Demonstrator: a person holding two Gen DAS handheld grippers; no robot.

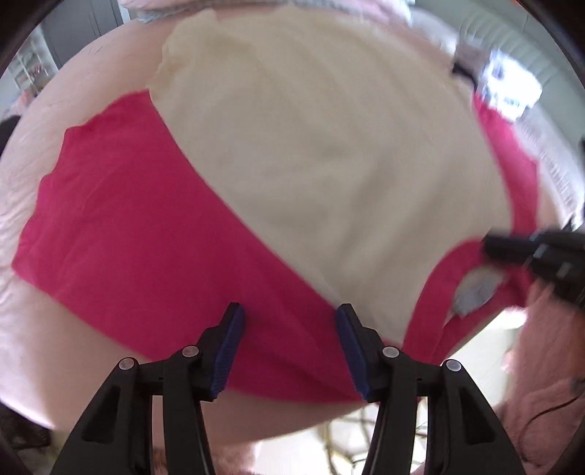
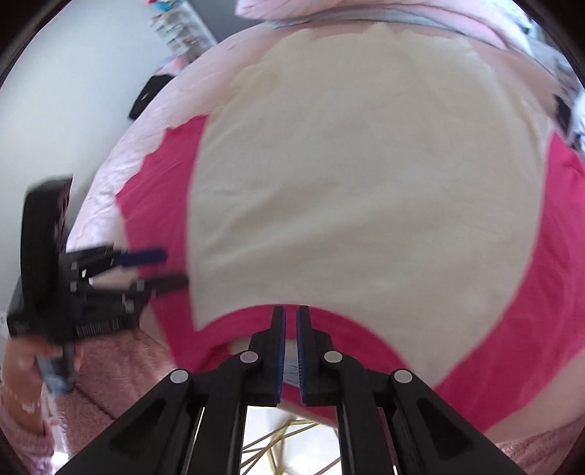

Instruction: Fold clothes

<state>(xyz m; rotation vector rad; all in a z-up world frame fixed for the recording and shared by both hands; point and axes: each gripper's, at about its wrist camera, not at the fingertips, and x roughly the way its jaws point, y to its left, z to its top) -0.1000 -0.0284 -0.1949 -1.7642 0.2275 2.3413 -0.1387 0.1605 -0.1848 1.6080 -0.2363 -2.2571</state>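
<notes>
A cream garment (image 1: 321, 153) lies spread over a bright pink garment (image 1: 139, 226) on a pale pink bed (image 1: 44, 321). Both show in the right wrist view too, cream (image 2: 365, 190) over pink (image 2: 548, 292). My left gripper (image 1: 289, 314) is open, its blue pads over the near hem of the pink garment; it also shows in the right wrist view (image 2: 172, 266). My right gripper (image 2: 290, 318) has its jaws almost together at the pink neckline, where a grey label (image 2: 290, 369) shows between the pads. It appears blurred at the right edge of the left wrist view (image 1: 490, 248).
A pink fluffy sleeve (image 2: 106, 387) of the person is at lower left. A pillow edge (image 2: 329, 14) lies at the far side of the bed. A shelf with small items (image 2: 182, 33) stands by the wall. A floor with gold wire legs (image 2: 278, 445) shows below the bed edge.
</notes>
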